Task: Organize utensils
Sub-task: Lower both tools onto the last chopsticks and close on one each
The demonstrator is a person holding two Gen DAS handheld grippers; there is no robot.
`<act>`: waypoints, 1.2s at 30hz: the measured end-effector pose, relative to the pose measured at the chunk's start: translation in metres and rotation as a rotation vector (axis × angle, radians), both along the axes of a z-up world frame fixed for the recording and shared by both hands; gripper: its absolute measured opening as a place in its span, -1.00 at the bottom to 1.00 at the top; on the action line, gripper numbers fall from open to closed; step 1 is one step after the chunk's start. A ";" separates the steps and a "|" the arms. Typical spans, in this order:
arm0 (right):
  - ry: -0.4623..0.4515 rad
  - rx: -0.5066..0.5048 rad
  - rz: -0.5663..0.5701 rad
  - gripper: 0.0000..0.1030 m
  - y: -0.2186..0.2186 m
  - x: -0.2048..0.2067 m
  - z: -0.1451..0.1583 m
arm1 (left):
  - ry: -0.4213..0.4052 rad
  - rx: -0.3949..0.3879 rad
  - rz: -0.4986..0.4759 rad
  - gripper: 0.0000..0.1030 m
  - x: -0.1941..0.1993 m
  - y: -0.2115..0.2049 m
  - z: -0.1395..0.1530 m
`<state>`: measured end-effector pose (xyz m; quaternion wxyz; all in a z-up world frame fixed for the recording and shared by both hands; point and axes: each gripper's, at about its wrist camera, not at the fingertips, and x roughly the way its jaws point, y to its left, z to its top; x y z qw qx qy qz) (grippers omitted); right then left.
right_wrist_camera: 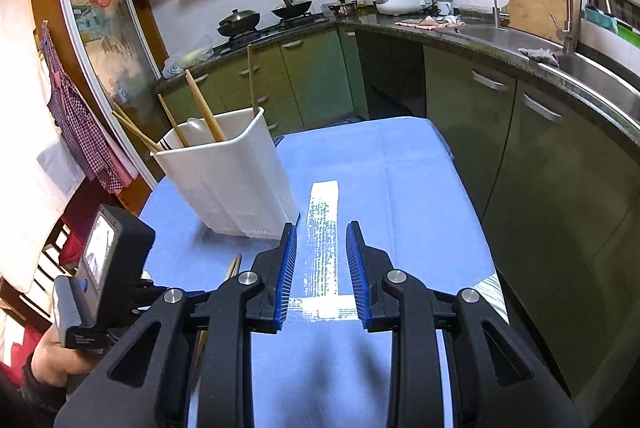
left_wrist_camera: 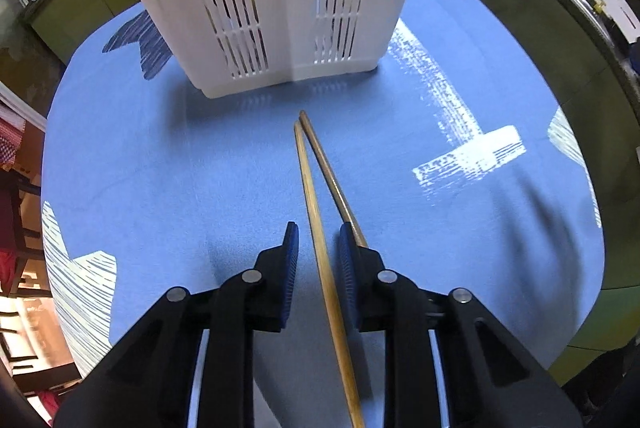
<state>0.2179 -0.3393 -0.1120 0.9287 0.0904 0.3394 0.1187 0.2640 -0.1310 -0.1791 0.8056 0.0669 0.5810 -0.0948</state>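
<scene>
Two wooden chopsticks lie side by side on the blue tablecloth, tips toward the white slotted utensil holder. My left gripper points down over them. One chopstick runs through the gap between its blue pads without touching either, and the other slips under the right finger. In the right wrist view, the holder stands upright with several chopsticks inside. My right gripper hovers open and empty above the cloth, right of the holder. The left gripper's camera body and a hand show at lower left.
White printed marks cross the tablecloth. Green cabinets and a dark counter with a sink run close along the table's right side. A stove with woks sits at the back. A checked cloth hangs at left.
</scene>
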 end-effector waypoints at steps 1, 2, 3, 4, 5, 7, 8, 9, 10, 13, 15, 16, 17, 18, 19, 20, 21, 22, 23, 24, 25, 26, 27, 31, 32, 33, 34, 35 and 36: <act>0.002 0.003 0.000 -0.49 -0.001 0.002 0.000 | 0.006 0.004 0.001 -0.60 0.000 -0.002 -0.002; 0.003 0.004 0.000 -0.49 0.000 0.002 0.002 | 0.011 0.007 0.001 -0.60 0.001 -0.004 -0.004; 0.005 0.009 0.000 -0.49 -0.001 0.003 0.001 | 0.002 0.013 0.002 -0.61 0.001 -0.005 -0.004; 0.006 0.011 -0.001 -0.49 -0.001 0.005 0.002 | 0.000 0.017 0.003 -0.62 0.002 -0.007 -0.004; 0.009 0.013 -0.001 -0.49 -0.001 0.005 0.002 | -0.002 0.017 0.005 -0.69 0.003 -0.010 -0.004; 0.015 0.017 -0.003 -0.49 -0.001 0.007 0.001 | -0.008 0.011 0.013 -0.84 0.003 -0.011 -0.003; 0.019 0.019 -0.002 -0.49 0.000 0.008 -0.001 | -0.011 0.008 0.014 -0.85 0.004 -0.012 -0.004; 0.023 0.018 -0.001 -0.49 0.001 0.008 -0.001 | -0.018 0.011 0.016 -0.86 0.003 -0.011 -0.003; 0.027 0.017 0.000 -0.49 0.001 0.009 -0.003 | -0.024 0.013 0.018 -0.86 0.002 -0.010 -0.002; 0.040 0.011 0.001 -0.49 0.004 0.012 -0.006 | -0.042 0.009 0.022 -0.86 -0.002 -0.007 0.002; 0.050 0.001 0.006 -0.48 0.009 0.013 -0.008 | -0.055 0.003 0.023 -0.86 -0.005 -0.004 0.007; 0.057 -0.007 0.009 -0.45 0.012 0.015 -0.009 | -0.060 -0.002 0.025 -0.86 -0.006 0.000 0.008; 0.063 -0.015 0.013 -0.42 0.015 0.016 -0.011 | -0.068 -0.010 0.027 -0.86 -0.009 0.003 0.011; 0.073 -0.029 0.020 -0.42 0.021 0.018 -0.013 | -0.077 -0.016 0.029 -0.86 -0.012 0.006 0.013; 0.084 -0.040 0.028 -0.42 0.026 0.021 -0.016 | -0.087 -0.024 0.032 -0.86 -0.015 0.010 0.017; 0.095 -0.049 0.037 -0.42 0.030 0.024 -0.018 | -0.099 -0.033 0.036 -0.86 -0.017 0.013 0.021; 0.107 -0.060 0.049 -0.42 0.036 0.026 -0.023 | -0.117 -0.042 0.041 -0.86 -0.020 0.018 0.028; 0.128 -0.073 0.067 -0.42 0.045 0.031 -0.027 | -0.133 -0.047 0.047 -0.86 -0.022 0.023 0.033; 0.142 -0.080 0.081 -0.41 0.051 0.033 -0.032 | -0.149 -0.053 0.054 -0.86 -0.026 0.031 0.039; 0.170 -0.096 0.109 -0.40 0.061 0.038 -0.038 | -0.170 -0.062 0.062 -0.86 -0.030 0.038 0.046; 0.195 -0.109 0.135 -0.36 0.071 0.043 -0.044 | -0.183 -0.067 0.068 -0.86 -0.033 0.041 0.051; 0.217 -0.119 0.158 -0.34 0.080 0.047 -0.050 | -0.197 -0.072 0.072 -0.87 -0.035 0.045 0.056; 0.254 -0.144 0.194 -0.33 0.094 0.053 -0.058 | -0.215 -0.078 0.077 -0.87 -0.039 0.050 0.061; 0.362 -0.211 0.290 -0.33 0.140 0.072 -0.089 | -0.260 -0.101 0.086 -0.87 -0.050 0.064 0.074; 0.373 -0.227 0.299 -0.33 0.148 0.075 -0.094 | -0.266 -0.103 0.087 -0.87 -0.051 0.064 0.076; 0.382 -0.239 0.304 -0.33 0.155 0.077 -0.097 | -0.274 -0.107 0.088 -0.87 -0.052 0.067 0.078; 0.390 -0.259 0.307 -0.33 0.164 0.081 -0.101 | -0.277 -0.114 0.088 -0.87 -0.053 0.069 0.079; 0.394 -0.270 0.308 -0.33 0.168 0.083 -0.104 | -0.278 -0.118 0.087 -0.87 -0.050 0.066 0.077; 0.400 -0.279 0.308 -0.33 0.173 0.085 -0.106 | -0.278 -0.124 0.085 -0.87 -0.049 0.069 0.077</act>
